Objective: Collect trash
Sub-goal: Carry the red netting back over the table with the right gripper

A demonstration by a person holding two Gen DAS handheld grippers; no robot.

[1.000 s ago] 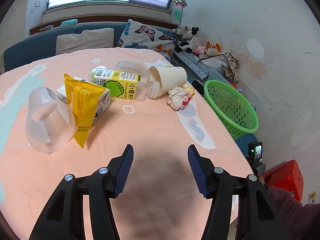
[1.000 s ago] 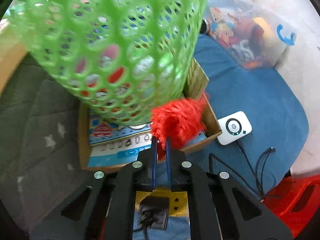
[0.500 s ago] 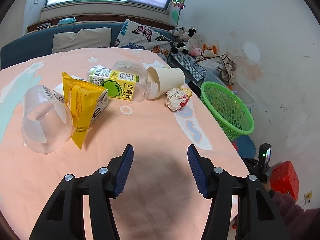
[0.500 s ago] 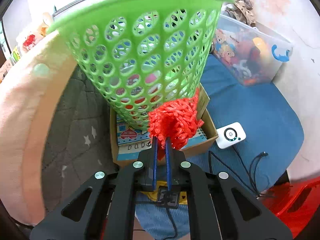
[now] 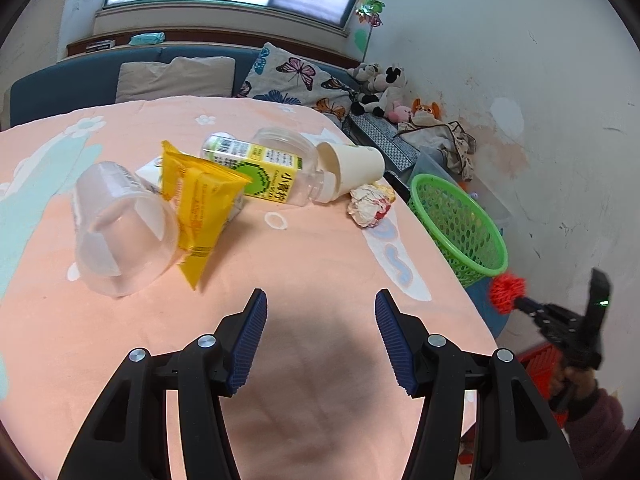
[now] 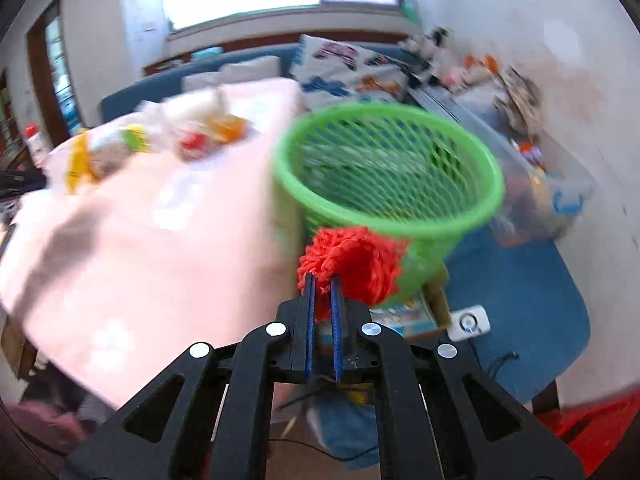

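My right gripper (image 6: 322,278) is shut on a red yarn ball (image 6: 356,258), held just below the near rim of the green mesh basket (image 6: 384,196); the same red yarn ball (image 5: 507,292) and right gripper (image 5: 520,301) show beside the basket (image 5: 460,220) in the left wrist view. My left gripper (image 5: 320,300) hangs open over the peach tablecloth (image 5: 312,264) with nothing between its pads. Trash lies on the table: a clear plastic cup (image 5: 120,232), a yellow wrapper (image 5: 200,212), a clear bottle with a yellow-green label (image 5: 260,172), a paper cup (image 5: 352,168), a crumpled wrapper (image 5: 370,204).
The basket stands off the table's right edge, by a blue seat (image 6: 516,300) with a white device (image 6: 468,322) and a cardboard box. A red crate (image 5: 540,364) sits low at the right. A sofa with cushions (image 5: 176,76) and soft toys (image 5: 380,88) lines the back wall.
My right gripper has risen with the red yarn ball from beside the basket's base to just below its rim, so the basket's inside now shows. The left gripper drifted back slightly.
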